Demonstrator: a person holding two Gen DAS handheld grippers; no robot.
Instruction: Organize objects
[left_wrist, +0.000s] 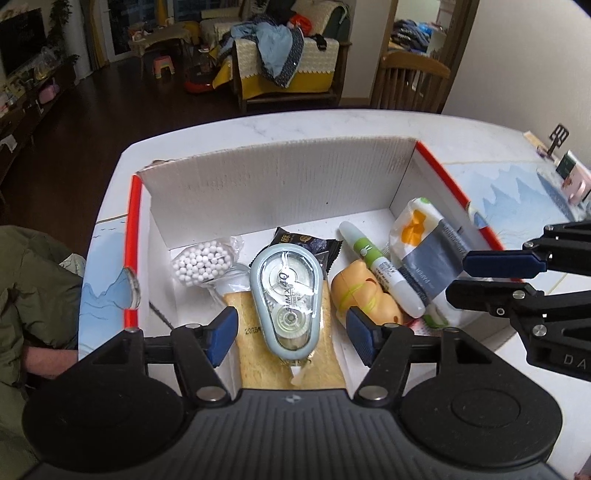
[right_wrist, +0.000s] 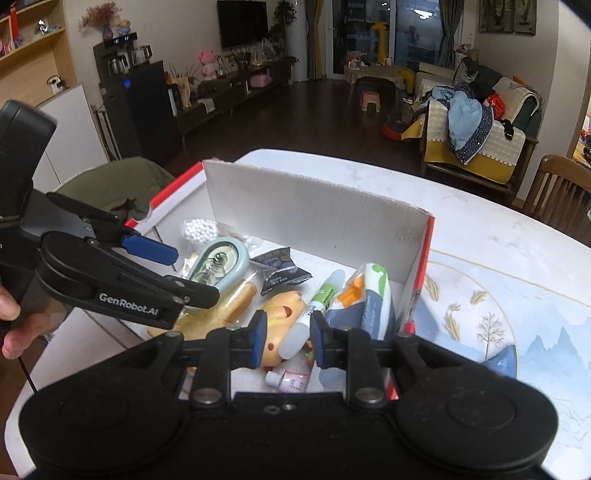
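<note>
The left gripper (left_wrist: 291, 332) is being held over the near end of a shallow cardboard box (left_wrist: 280, 173), its blue pads spread apart with nothing pinched between them; directly below the gap a pale blue correction tape dispenser (left_wrist: 284, 295) is lying on a flat yellow sponge cloth (left_wrist: 325, 354). The right gripper (right_wrist: 285, 341) is being held over the same box from the other side, its pads standing a little apart. The white cap of a green-and-white pen (right_wrist: 317, 299) is seen in that gap, though whether the pads are touching it cannot be told. In the left wrist view the right gripper is reaching in from the right edge, its fingers (left_wrist: 502, 263) set close together and empty.

Inside the box, a yellow soft toy (left_wrist: 354, 291) is lying just beside the dispenser, with the pen resting against it. A packet of tissues (left_wrist: 424, 243) is leaning on the box's right wall. A small bag of white beads (left_wrist: 203, 262) is sitting at the left, and a dark snack wrapper (left_wrist: 310, 243) is lying behind the dispenser. A small white bottle (right_wrist: 288, 380) is seen near the front edge in the right wrist view.

The box is resting on a white table (left_wrist: 295, 125) with a painted landscape pattern. Beyond it, a sofa (left_wrist: 288, 62) heaped with clothes and a wooden chair (left_wrist: 410, 77) are being shown.
</note>
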